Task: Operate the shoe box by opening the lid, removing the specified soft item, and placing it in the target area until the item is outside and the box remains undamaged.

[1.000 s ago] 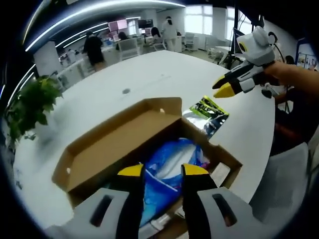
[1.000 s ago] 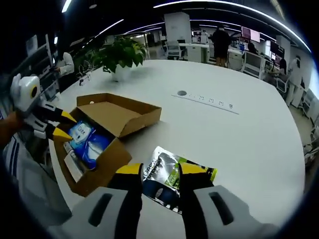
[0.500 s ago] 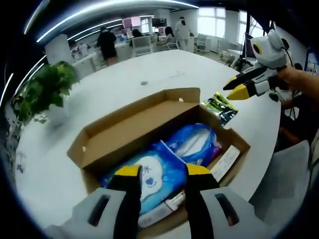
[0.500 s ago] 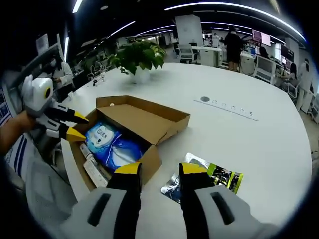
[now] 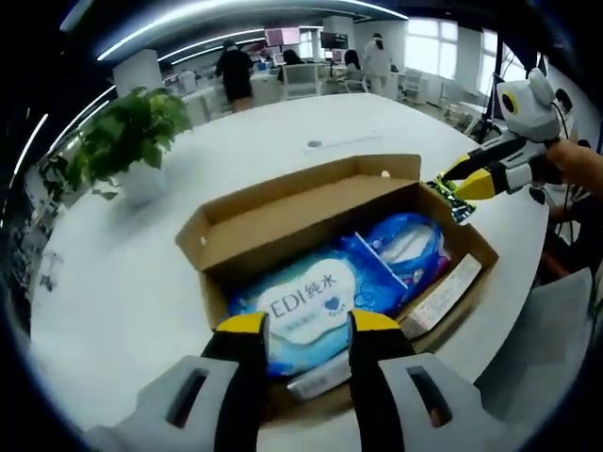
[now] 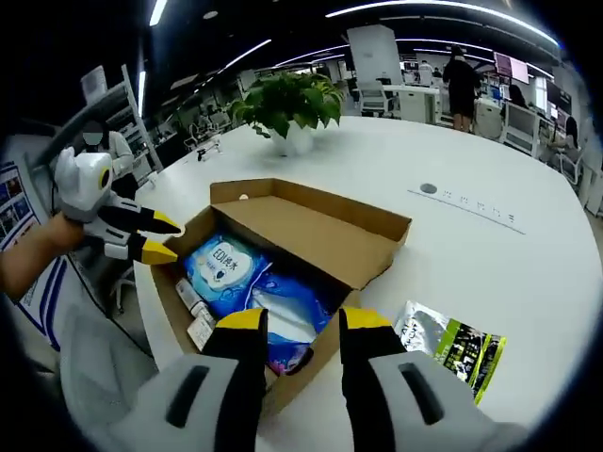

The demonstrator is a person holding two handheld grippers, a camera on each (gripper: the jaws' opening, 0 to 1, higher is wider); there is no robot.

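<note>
Lid's folded back, so the shoe box (image 6: 283,273) lies open on the white table (image 6: 471,245). Both grippers hover with jaws apart: the left gripper (image 5: 300,325) over the blue wipes pack (image 5: 297,306) inside, ready to grab, the right gripper (image 6: 290,320) at the box's opposite end. A green packet (image 6: 452,344) lies beside it. There's a potted plant (image 6: 287,108) further across the table, with an office beyond.

A big white table (image 5: 113,273) takes up the near part of the room. A green plant (image 6: 287,99) in a white pot stands on it. Past the plant there are desks and chairs (image 5: 300,80) — people stand there, one in dark clothes (image 5: 234,71) and one in white (image 5: 377,58). Long light strips (image 5: 188,24) run over the dark ceiling above the plant. Bright windows (image 5: 429,42) shine behind the desks. A small round thing (image 6: 430,188) sits in the table top — maybe a socket cover.
</note>
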